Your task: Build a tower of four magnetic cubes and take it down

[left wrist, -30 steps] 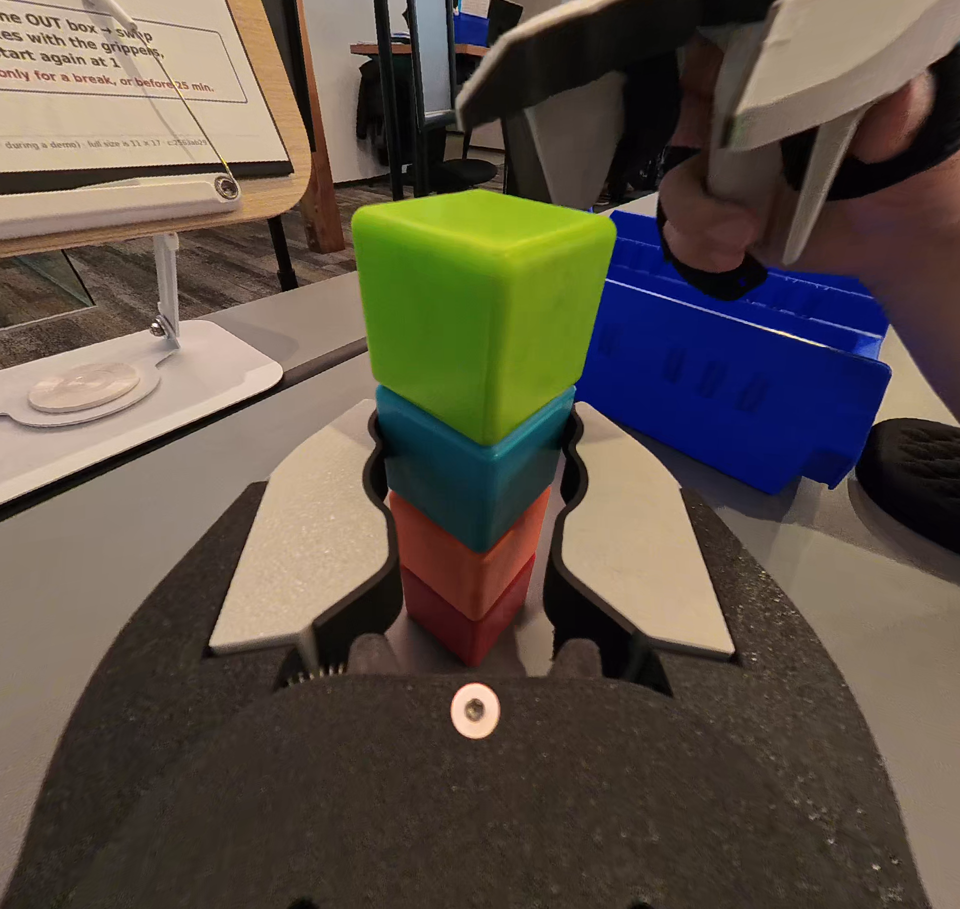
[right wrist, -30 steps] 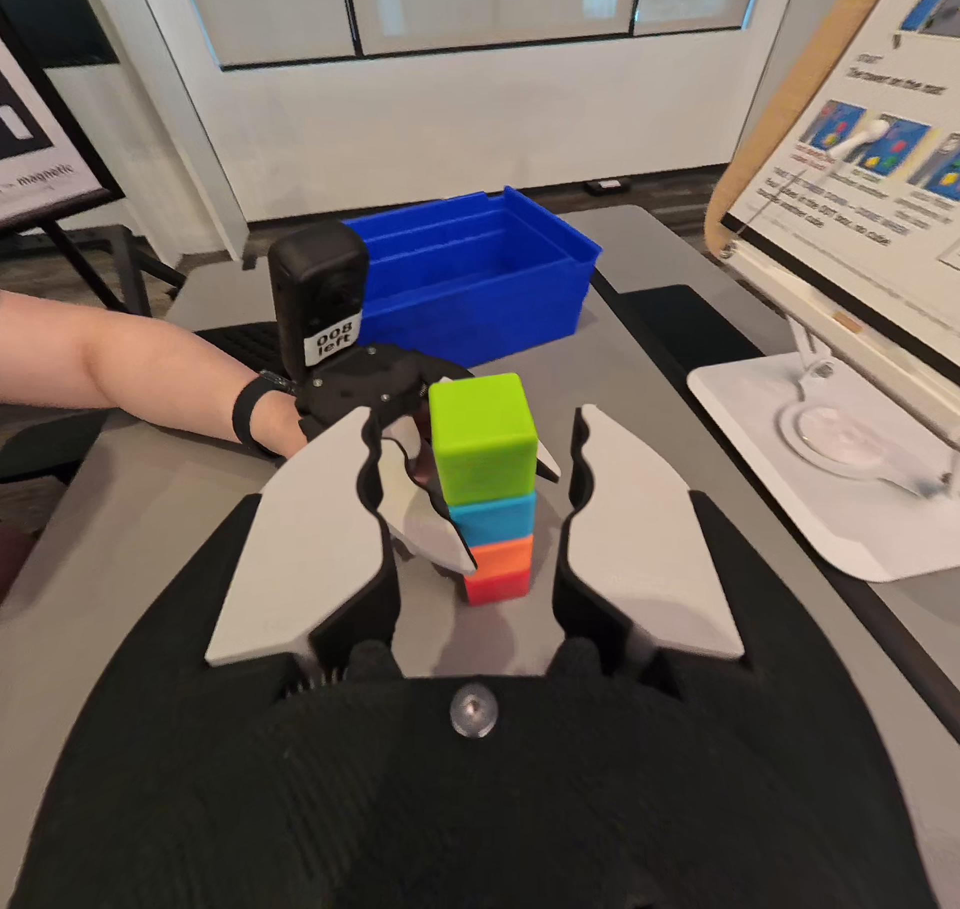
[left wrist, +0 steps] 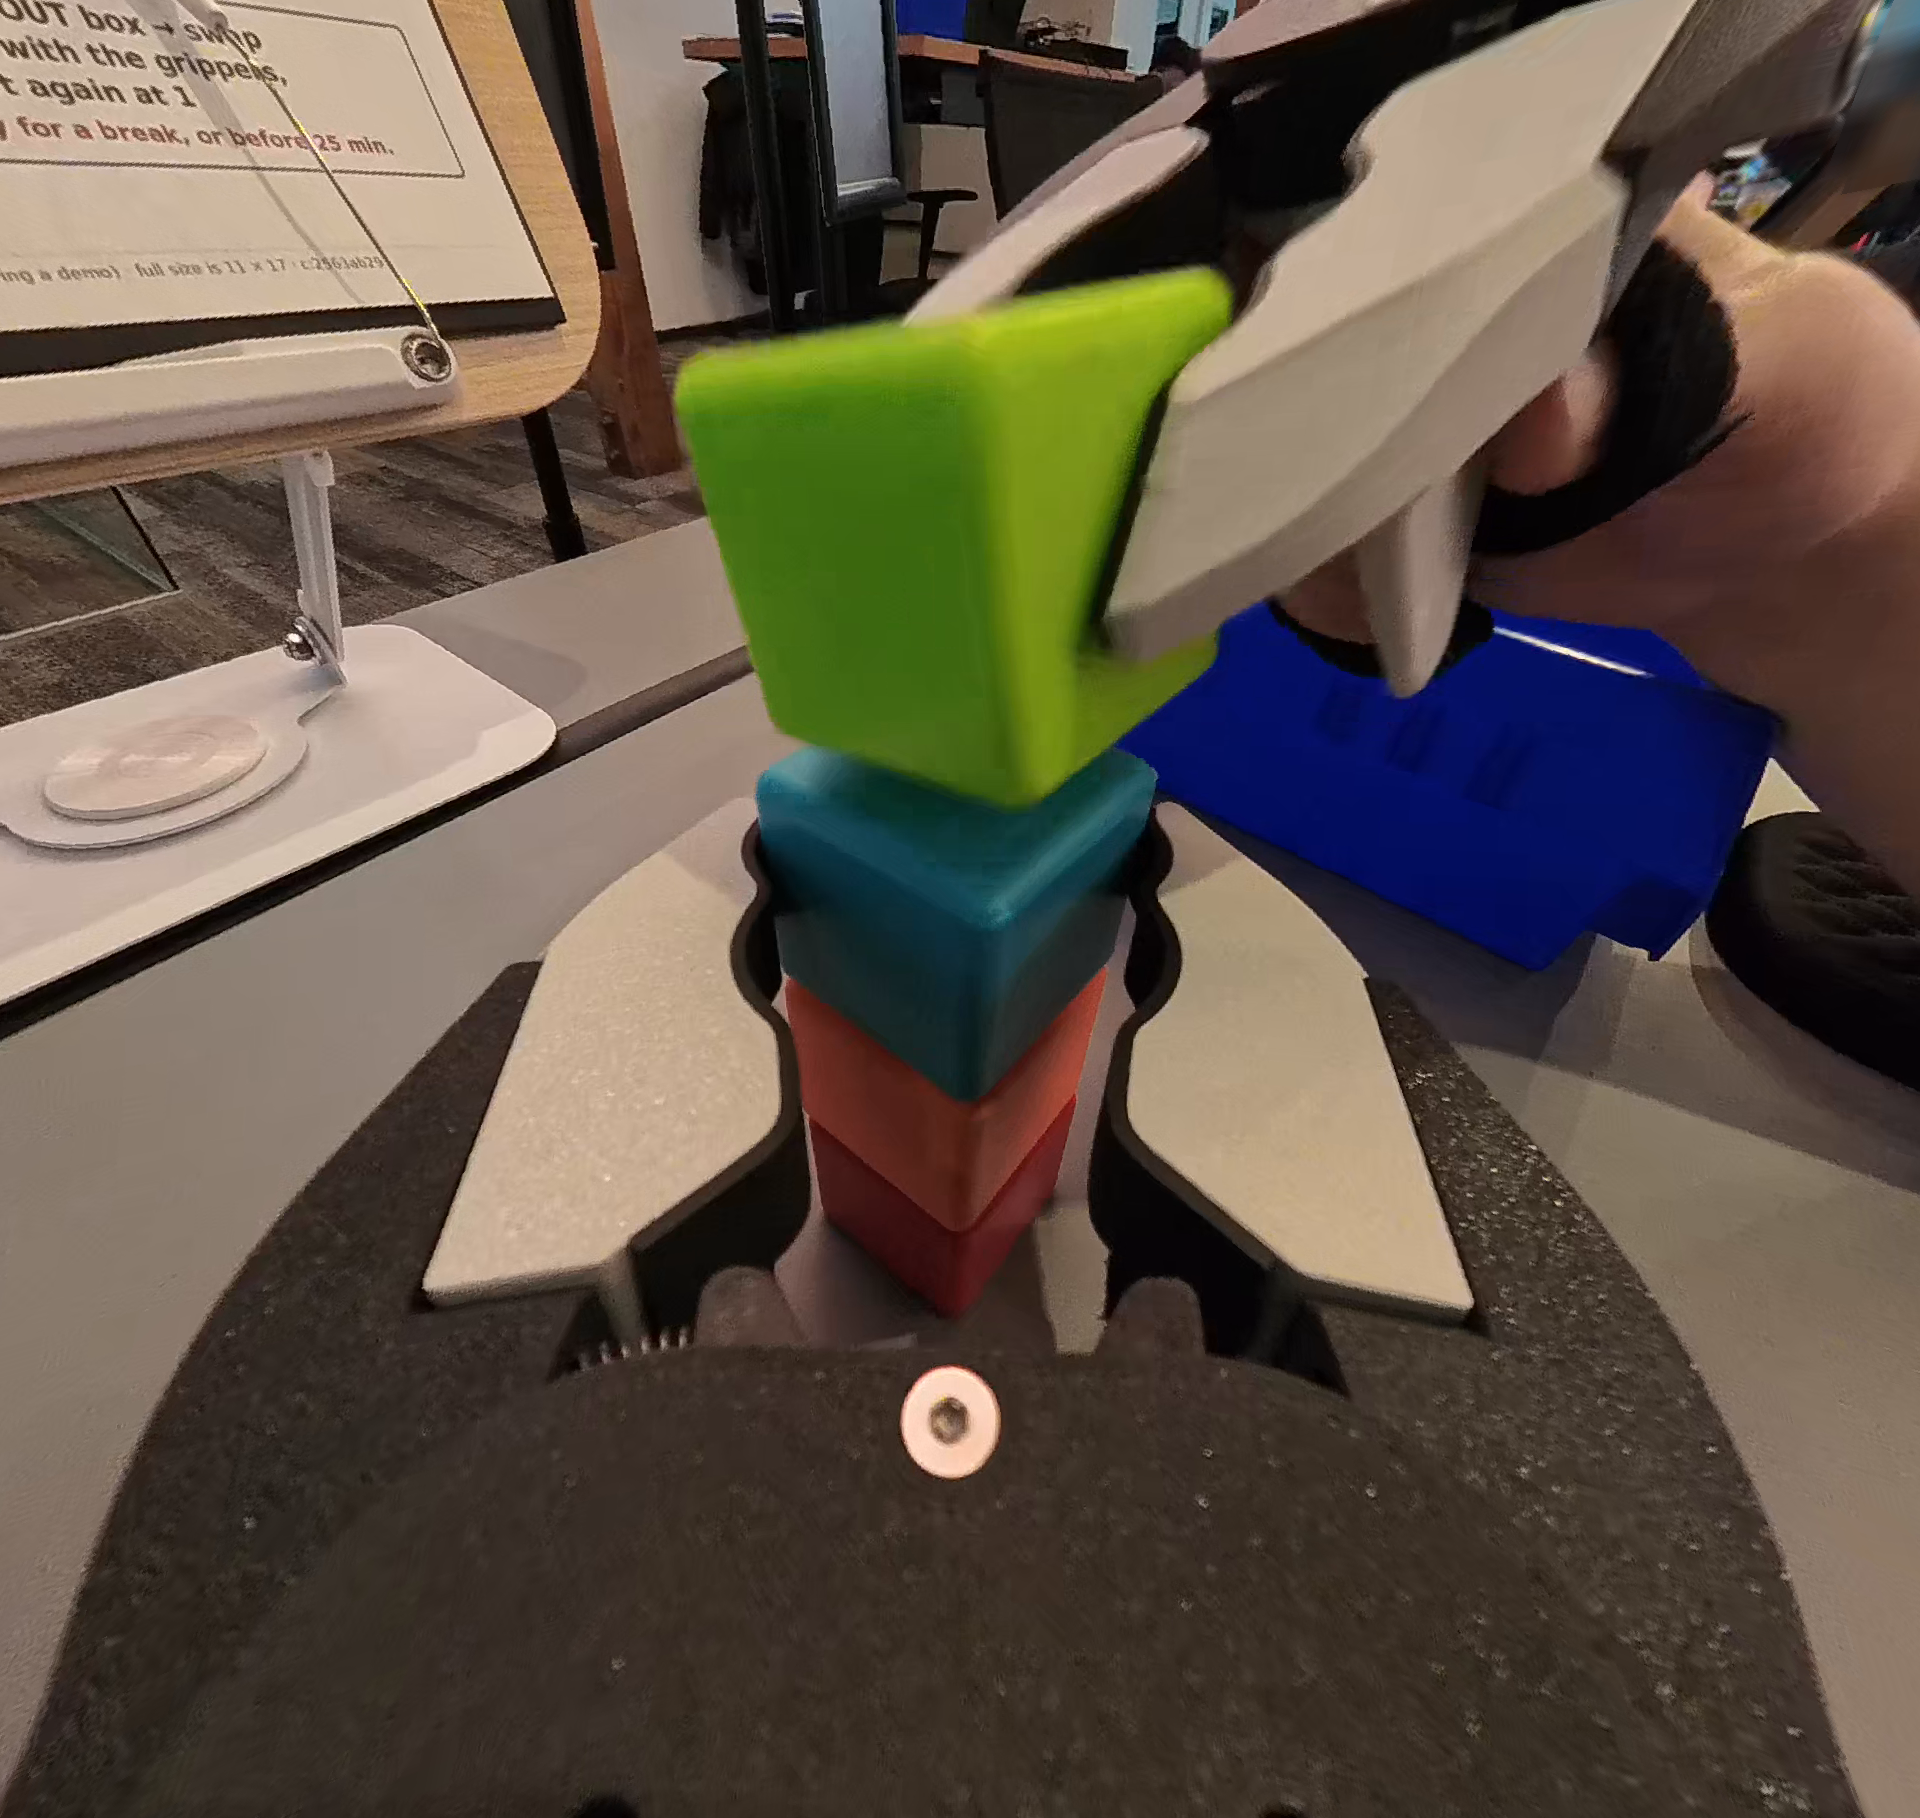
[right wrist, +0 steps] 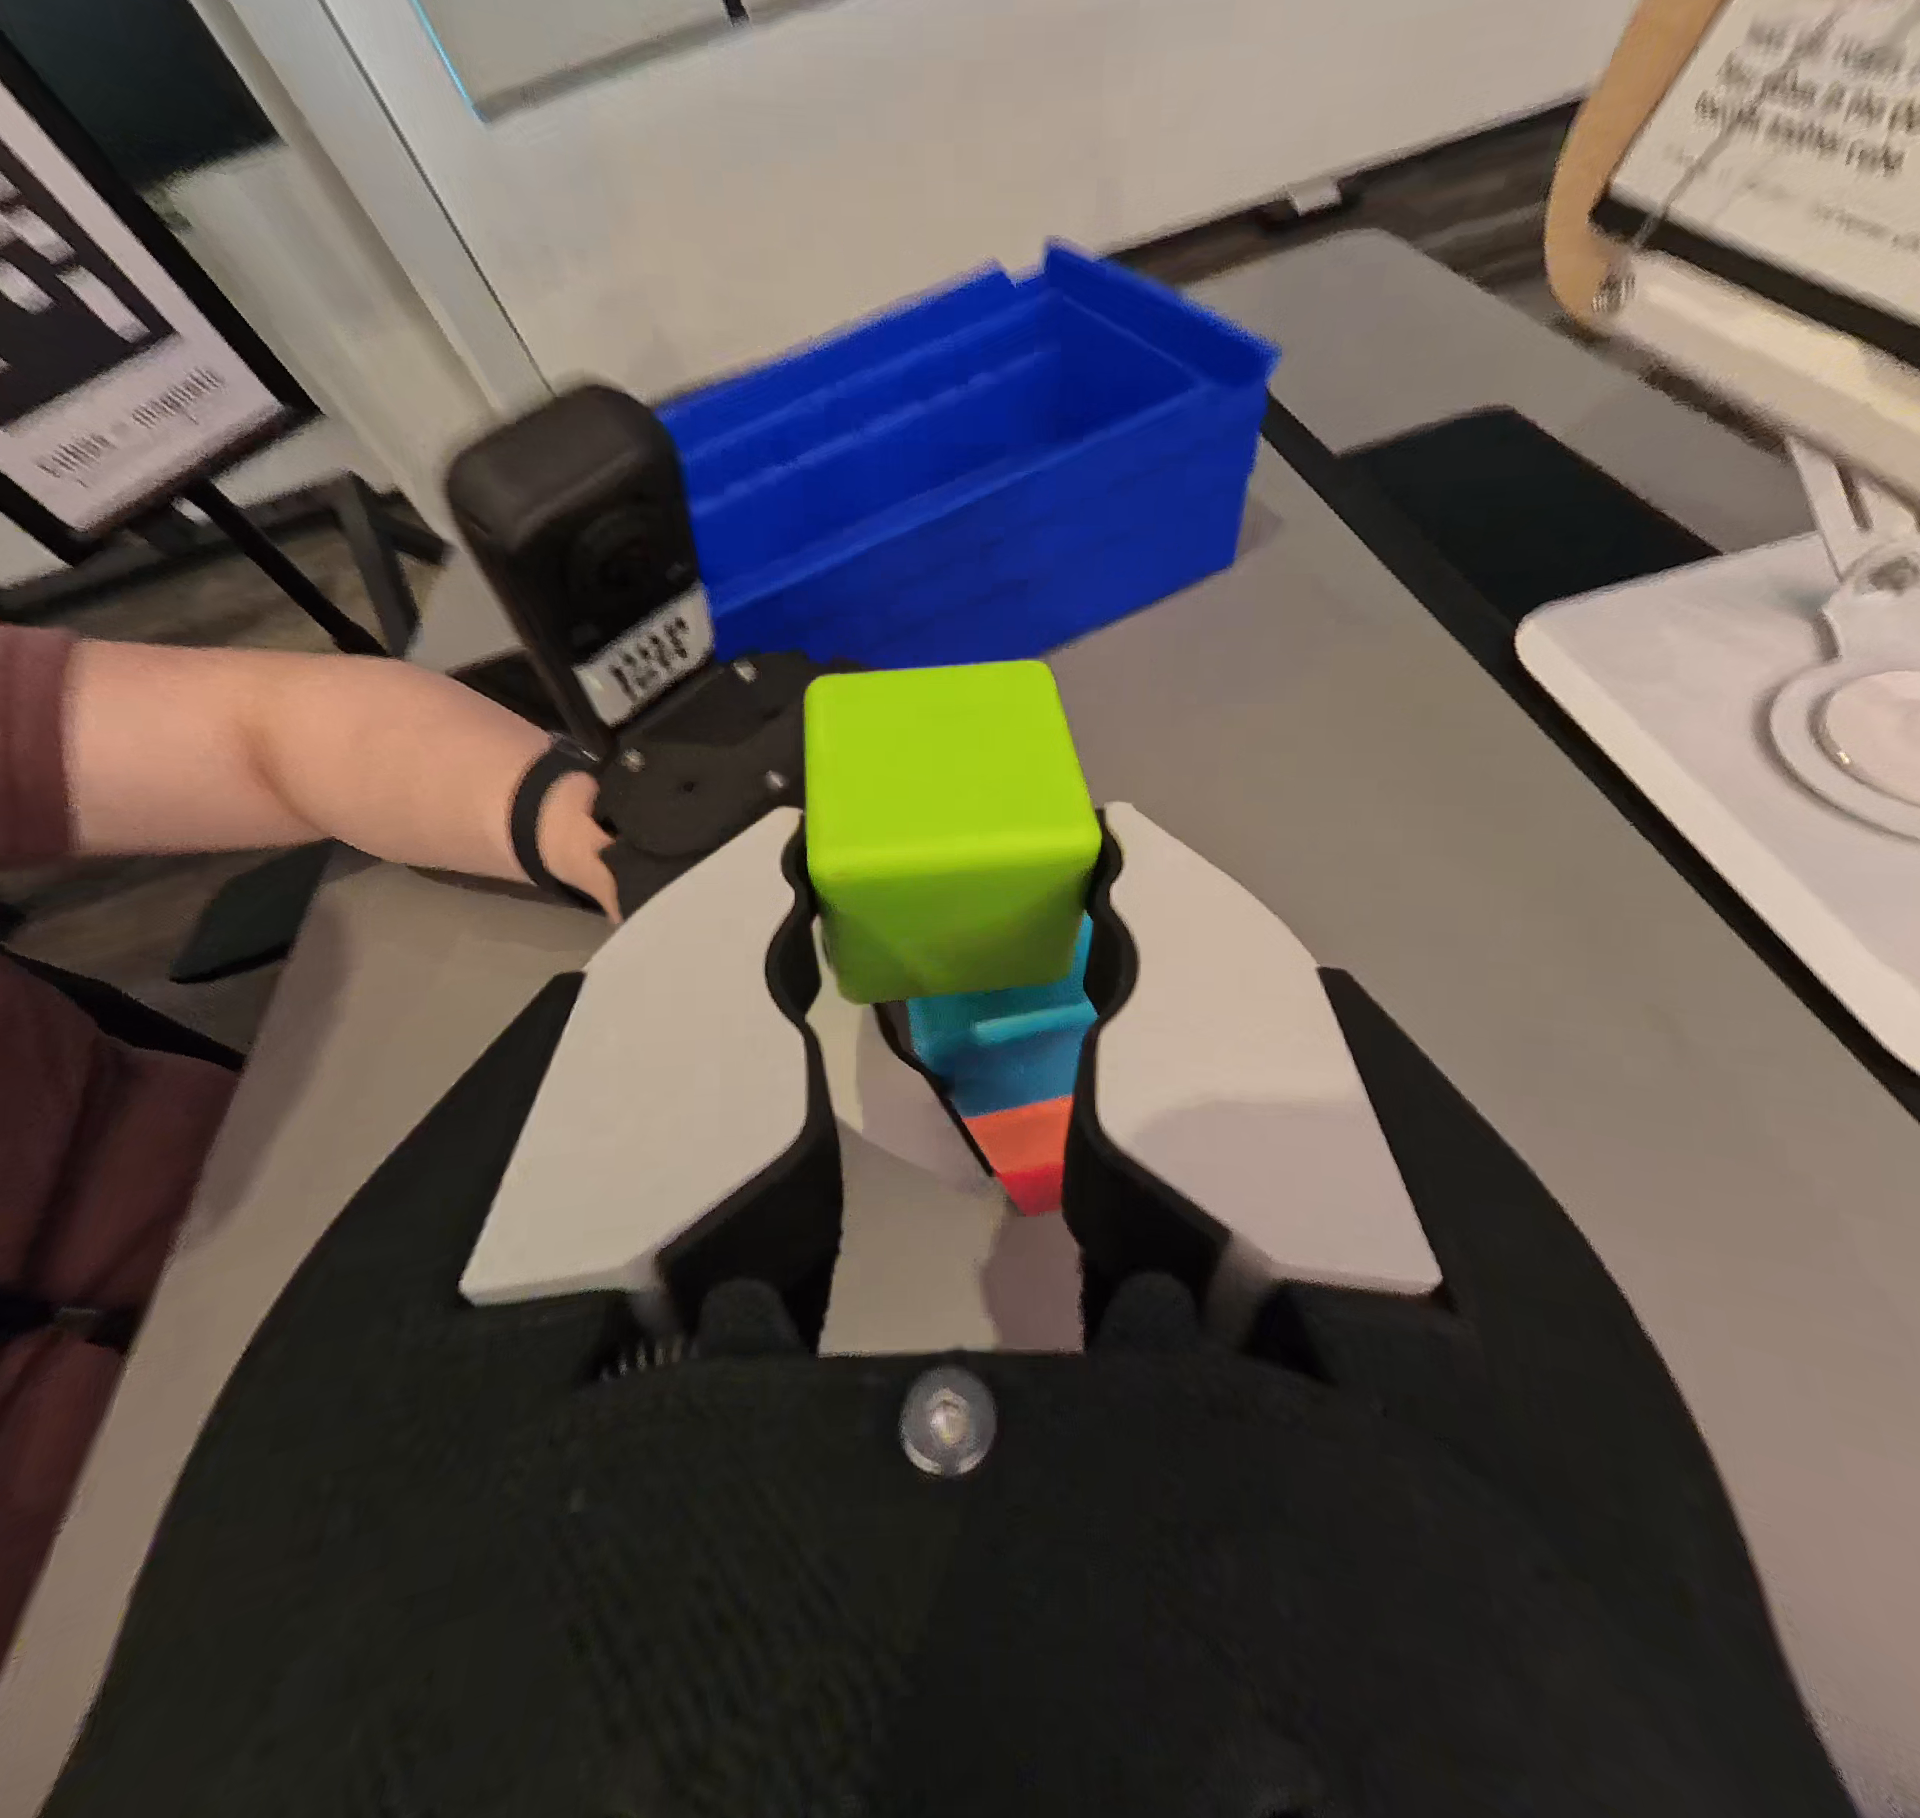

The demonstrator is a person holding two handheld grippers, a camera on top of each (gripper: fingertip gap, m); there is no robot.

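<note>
Now the right gripper (right wrist: 951,895) squeezes the green cube (right wrist: 940,823), mid-frame — tip it off slowly while the left gripper (left wrist: 951,895) hugs the teal cube (left wrist: 951,911) tight.

A flat grey table (right wrist: 1434,833) carries the work. Directly on it rest a red plastic cube (left wrist: 940,1249) at the foot of a stack, an open blue plastic bin (right wrist: 997,501) near the far edge, and a dark textured round pad (left wrist: 1829,947) beside the bin. A white flat stand base (left wrist: 260,760) sits on an adjoining grey surface, separated by a dark seam.
</note>
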